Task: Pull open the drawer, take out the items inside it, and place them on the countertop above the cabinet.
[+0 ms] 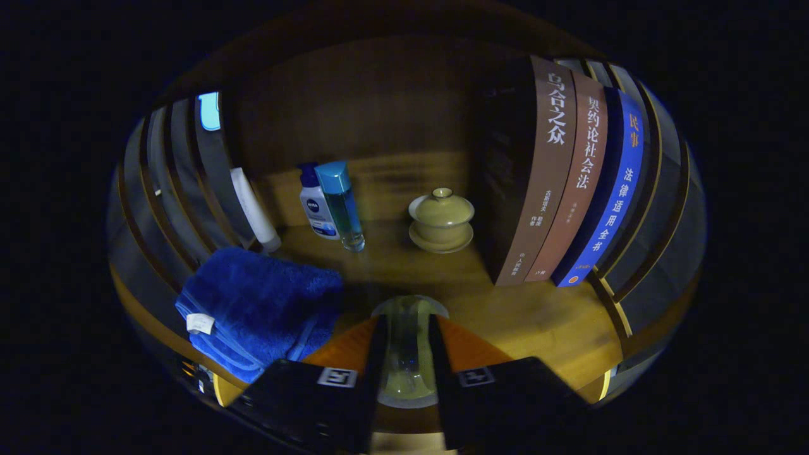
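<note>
Overhead, the lighting is dim, and the wooden countertop point(537, 316) glows a warm amber under it, backed by a darker wooden panel. On the surface stand three upright books point(562, 183) off to the right of the fingers, their spines facing forward. Beyond the fingers sits a pale yellow-green lidded cup point(441, 218) on its saucer. Further left, two bottles stand touching: a white-and-blue lotion bottle point(316, 205) and a clear blue bottle point(341, 205) just in front of it. A white tube point(254, 212) leans against the slatted side at the left. A folded blue towel point(259, 309) with a small white tag lies left of the fingers, near the counter's front edge.

The gripper point(407, 344) has its two dark fingers closed on a translucent, greenish glass-like item point(407, 316), pressed from both sides; its rounded top rises just past the fingertips. What the item is exactly is hard to tell, since the fingers cover its sides and the gloom blurs its outline. The slatted panels on either side fade into shadow.
</note>
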Tool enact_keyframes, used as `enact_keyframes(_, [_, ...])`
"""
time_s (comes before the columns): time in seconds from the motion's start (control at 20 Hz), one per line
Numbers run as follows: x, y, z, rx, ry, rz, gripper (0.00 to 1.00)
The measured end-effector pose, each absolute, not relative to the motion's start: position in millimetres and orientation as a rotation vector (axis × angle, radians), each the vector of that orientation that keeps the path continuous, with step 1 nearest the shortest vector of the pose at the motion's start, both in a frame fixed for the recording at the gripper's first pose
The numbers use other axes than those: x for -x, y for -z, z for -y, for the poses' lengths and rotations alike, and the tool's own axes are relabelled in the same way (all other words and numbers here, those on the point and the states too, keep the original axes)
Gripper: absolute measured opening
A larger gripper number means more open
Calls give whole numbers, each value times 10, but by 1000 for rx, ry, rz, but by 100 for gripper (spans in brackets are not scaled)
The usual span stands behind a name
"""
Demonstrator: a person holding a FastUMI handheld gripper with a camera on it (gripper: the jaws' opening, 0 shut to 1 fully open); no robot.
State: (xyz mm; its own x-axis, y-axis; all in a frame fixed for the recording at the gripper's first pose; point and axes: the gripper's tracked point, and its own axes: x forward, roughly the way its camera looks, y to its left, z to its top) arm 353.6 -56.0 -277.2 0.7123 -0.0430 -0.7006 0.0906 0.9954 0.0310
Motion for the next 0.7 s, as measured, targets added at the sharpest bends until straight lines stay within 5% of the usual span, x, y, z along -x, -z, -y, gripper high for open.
enact_keyframes(0.2, [-3480,2716,569,-65,77,-773,100])
enact_keyframes(0.7, [-2478,2053,441,-89,57,-574,100])
